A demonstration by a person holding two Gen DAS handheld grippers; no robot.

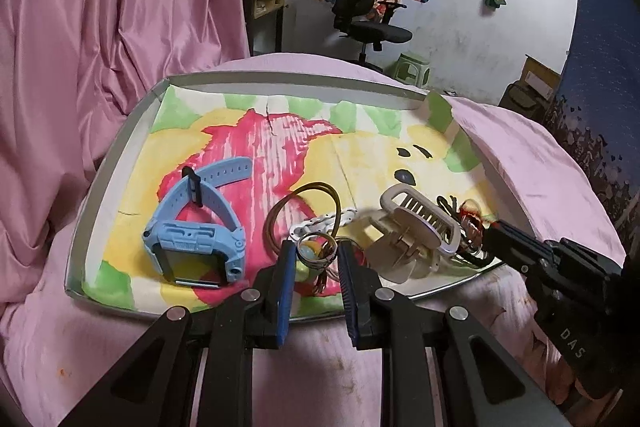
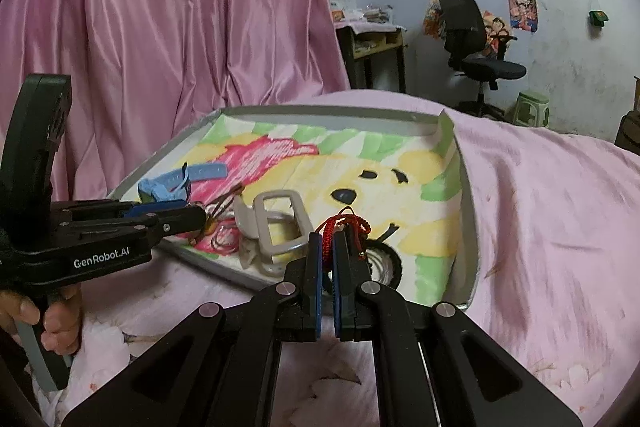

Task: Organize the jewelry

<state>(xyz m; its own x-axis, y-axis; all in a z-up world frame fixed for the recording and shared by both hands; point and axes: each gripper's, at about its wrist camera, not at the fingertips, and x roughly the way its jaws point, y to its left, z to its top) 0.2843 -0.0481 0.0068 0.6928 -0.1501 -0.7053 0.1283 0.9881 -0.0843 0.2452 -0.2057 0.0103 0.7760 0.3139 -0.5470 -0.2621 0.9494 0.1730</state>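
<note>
We see the tray [image 1: 120,155] on the pink bed, and take it as our landmark. Over its near edge the left gripper [image 1: 316,259] pinches a ring [image 1: 314,251]; the right gripper [image 2: 327,247], nearly pressed together, pinches a red cord [image 2: 340,225]. Inside the tray lie a blue watch [image 1: 196,239], brown bands [image 1: 304,203] and a beige clip [image 1: 416,227].

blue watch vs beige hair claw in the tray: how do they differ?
The blue watch is a chunky rectangular case with a holed strap looped behind it; the beige hair claw is an open frame with comb teeth. The watch lies alone at the tray's left side; the claw sits in the clutter of cords and rings between the two grippers. Neither is gripped.
</note>
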